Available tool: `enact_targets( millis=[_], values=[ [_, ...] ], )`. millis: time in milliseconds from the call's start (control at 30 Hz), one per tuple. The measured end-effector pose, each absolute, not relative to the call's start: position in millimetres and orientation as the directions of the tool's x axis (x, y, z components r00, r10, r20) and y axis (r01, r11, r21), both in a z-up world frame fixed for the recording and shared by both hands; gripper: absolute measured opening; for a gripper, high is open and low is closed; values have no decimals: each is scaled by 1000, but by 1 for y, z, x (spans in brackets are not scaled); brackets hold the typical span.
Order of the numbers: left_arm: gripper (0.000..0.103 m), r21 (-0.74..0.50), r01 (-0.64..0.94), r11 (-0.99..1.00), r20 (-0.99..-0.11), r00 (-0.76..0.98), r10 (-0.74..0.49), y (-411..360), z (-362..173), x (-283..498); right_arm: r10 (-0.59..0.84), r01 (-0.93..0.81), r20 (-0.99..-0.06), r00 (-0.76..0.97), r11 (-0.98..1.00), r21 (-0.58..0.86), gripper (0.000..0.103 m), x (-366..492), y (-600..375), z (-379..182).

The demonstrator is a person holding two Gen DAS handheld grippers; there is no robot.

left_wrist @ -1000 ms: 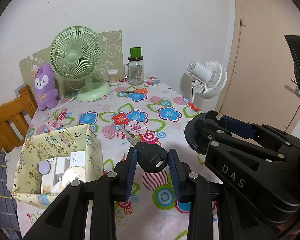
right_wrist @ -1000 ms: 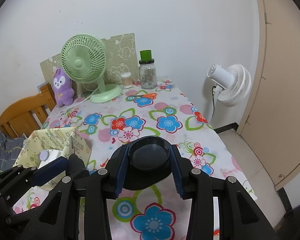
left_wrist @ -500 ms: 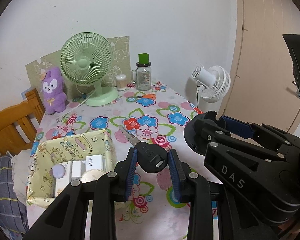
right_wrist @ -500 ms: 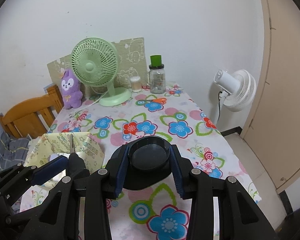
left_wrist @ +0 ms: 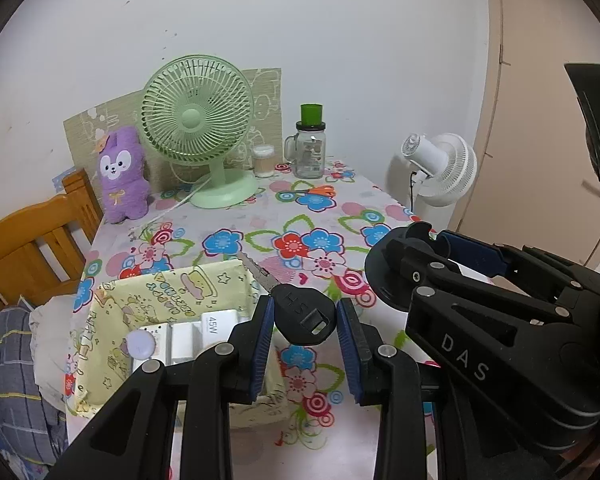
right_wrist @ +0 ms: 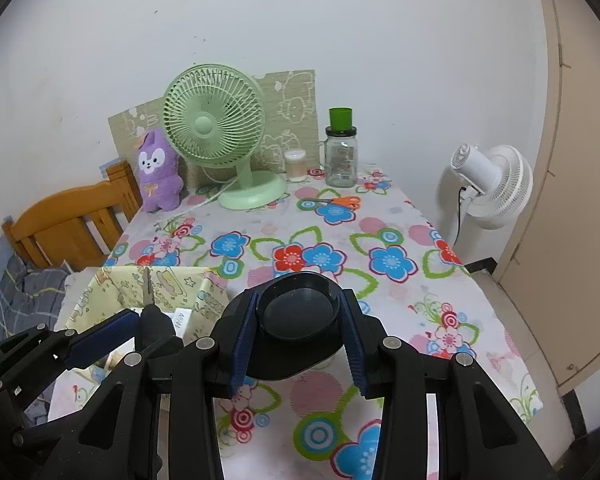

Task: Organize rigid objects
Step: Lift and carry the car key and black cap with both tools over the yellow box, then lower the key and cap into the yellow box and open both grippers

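My left gripper [left_wrist: 305,319] is shut on a black-headed key [left_wrist: 303,314], its metal blade pointing forward above the right rim of a yellow patterned fabric box [left_wrist: 172,288]. The box holds white chargers [left_wrist: 216,326] and a round lilac item [left_wrist: 141,343]. My right gripper [right_wrist: 298,320] is shut on a black round dish [right_wrist: 298,312] and holds it above the near part of the flowered table [right_wrist: 380,240]. The left gripper and key also show in the right wrist view [right_wrist: 150,320], beside the box [right_wrist: 112,292].
At the back of the table stand a green desk fan [left_wrist: 198,128], a purple plush toy [left_wrist: 122,174], a glass jar with a green lid [left_wrist: 310,148] and a small container [left_wrist: 263,160]. Orange scissors [left_wrist: 314,191] lie near the jar. A wooden chair [left_wrist: 28,248] stands left, a white fan [left_wrist: 440,168] right.
Both grippers have pulled back and risen, so the table looks farther away. The key now sits over the box's right rim. Both grips are unchanged.
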State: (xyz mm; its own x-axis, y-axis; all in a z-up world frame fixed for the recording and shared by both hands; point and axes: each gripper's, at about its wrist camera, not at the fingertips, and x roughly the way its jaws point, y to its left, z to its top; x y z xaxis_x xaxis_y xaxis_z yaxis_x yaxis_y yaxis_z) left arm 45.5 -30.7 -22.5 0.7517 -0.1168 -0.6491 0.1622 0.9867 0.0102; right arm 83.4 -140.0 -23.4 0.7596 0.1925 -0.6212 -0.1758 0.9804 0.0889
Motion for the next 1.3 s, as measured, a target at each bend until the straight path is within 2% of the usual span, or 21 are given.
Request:
enact_targets(
  millis=[1300],
  values=[
    [32, -2, 56, 998, -749, 662, -39, 56, -75, 106, 288, -348, -692, 662, 936, 56, 43, 134, -34, -57]
  ],
)
